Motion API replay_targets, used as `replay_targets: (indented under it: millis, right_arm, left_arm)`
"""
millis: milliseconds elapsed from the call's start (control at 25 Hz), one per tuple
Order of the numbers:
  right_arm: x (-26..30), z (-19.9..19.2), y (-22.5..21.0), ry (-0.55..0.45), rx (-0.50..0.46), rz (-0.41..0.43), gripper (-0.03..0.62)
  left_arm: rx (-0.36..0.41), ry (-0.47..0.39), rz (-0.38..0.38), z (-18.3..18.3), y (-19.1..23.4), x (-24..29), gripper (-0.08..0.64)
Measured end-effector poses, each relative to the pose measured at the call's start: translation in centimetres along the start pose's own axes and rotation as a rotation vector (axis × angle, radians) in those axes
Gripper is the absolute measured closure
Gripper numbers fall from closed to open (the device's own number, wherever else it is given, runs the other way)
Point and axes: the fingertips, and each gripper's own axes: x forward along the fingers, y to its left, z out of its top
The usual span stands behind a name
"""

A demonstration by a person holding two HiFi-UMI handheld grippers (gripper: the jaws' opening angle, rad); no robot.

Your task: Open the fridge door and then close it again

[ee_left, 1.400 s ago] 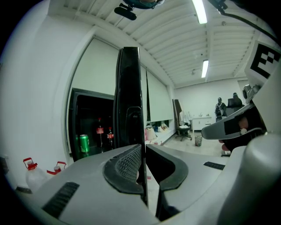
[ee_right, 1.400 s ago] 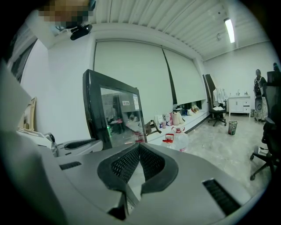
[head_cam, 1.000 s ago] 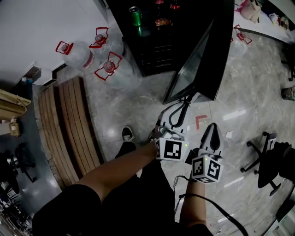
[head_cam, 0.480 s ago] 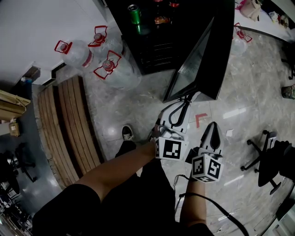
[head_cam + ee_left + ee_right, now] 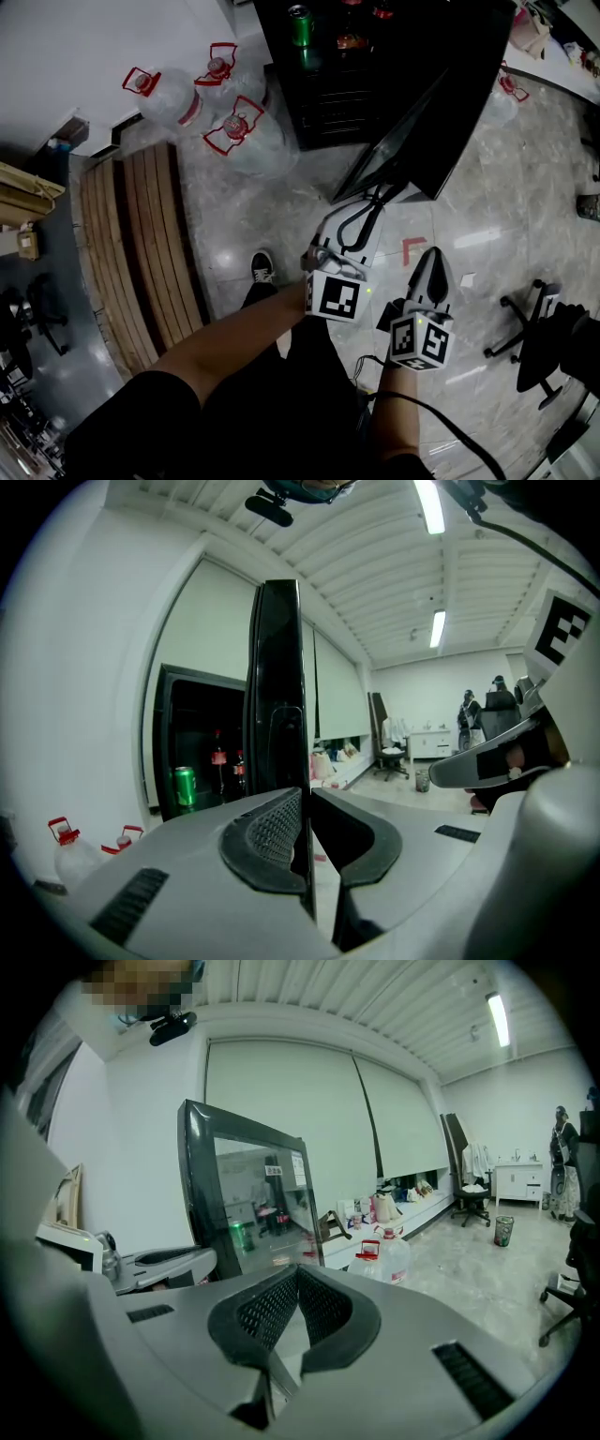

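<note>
The black fridge (image 5: 375,56) stands at the top of the head view with its glass door (image 5: 412,131) swung out over the floor. My left gripper (image 5: 378,195) is shut on the door's free edge. In the left gripper view the door (image 5: 278,686) runs as a thin dark slab down between the pads of that gripper (image 5: 306,803). A green can (image 5: 185,787) and bottles stand inside. My right gripper (image 5: 433,255) hangs beside the left one, shut and holding nothing. In its own view the right gripper (image 5: 298,1277) has its pads touching, and the door (image 5: 248,1194) is ahead to the left.
Three water jugs (image 5: 234,131) with red handles stand left of the fridge. A wooden bench (image 5: 141,253) runs along the left. An office chair (image 5: 553,328) is at the right. The person's shoe (image 5: 262,267) and a red floor mark (image 5: 412,248) lie below the door.
My left gripper has shifted a little, still shut on the door edge, and the door has moved with it. The right gripper has drifted slightly alongside.
</note>
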Motion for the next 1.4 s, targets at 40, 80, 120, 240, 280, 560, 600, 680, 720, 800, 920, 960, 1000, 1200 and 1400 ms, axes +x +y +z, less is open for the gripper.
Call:
replay_targets:
  millis: [40,80,120,240,280,560,600,680,720,800,920,960,1000,1200,1400]
  right_arm:
    - [0.3,0.0,0.4,0.002,-0.002,0.006,0.577]
    - [0.6,0.0,0.8,0.004,-0.004,0.012,0.577]
    - [0.9,0.0,1.2,0.006,-0.005,0.017,0.577]
    - [1.8,0.0,2.2,0.012,-0.012,0.032,0.577]
    - [2.1,0.0,2.6,0.014,-0.014,0.036,0.577]
    - [4.1,0.3,4.6,0.023,-0.023,0.058,0.577]
    - [4.4,0.4,4.8,0.024,-0.024,0.059,0.577]
    - [5.0,0.4,5.0,0.027,-0.027,0.058,0.577]
    - [5.2,0.4,5.0,0.028,-0.028,0.056,0.577]
    - [5.6,0.4,5.1,0.03,-0.029,0.052,0.577]
    - [6.1,0.6,5.3,0.031,-0.028,0.046,0.577]
    - [6.3,0.6,5.3,0.031,-0.028,0.043,0.577]
    - [6.5,0.6,5.4,0.032,-0.029,0.041,0.577]
    - [6.9,0.7,5.3,0.033,-0.03,0.025,0.577]
    - [7.4,0.9,5.5,0.032,-0.029,0.011,0.577]
  left_arm:
    - [0.002,-0.005,0.008,0.0,0.7,0.0,0.525]
    - [0.004,-0.011,0.02,0.0,1.5,0.0,0.525]
    - [0.004,-0.017,0.034,0.0,2.3,0.0,0.525]
    - [-0.003,-0.03,0.082,-0.1,5.1,0.2,0.523]
    - [-0.009,-0.03,0.098,-0.2,6.0,0.2,0.522]
    - [-0.036,-0.022,0.187,-0.6,13.0,1.4,0.511]
    - [-0.031,-0.018,0.192,-0.7,14.0,1.7,0.511]
    - [-0.008,-0.004,0.192,-0.9,15.8,2.3,0.508]
    - [0.001,0.002,0.192,-0.9,16.6,2.6,0.506]
    - [0.002,0.008,0.196,-0.9,18.1,3.2,0.503]
    - [-0.003,0.012,0.199,-1.0,20.1,4.1,0.499]
    - [-0.006,0.014,0.199,-1.0,20.7,4.4,0.499]
    - [-0.008,0.016,0.2,-1.1,21.3,4.6,0.497]
    - [-0.001,0.019,0.199,-1.0,23.5,5.9,0.494]
    - [0.007,0.026,0.203,-1.1,25.7,7.2,0.491]
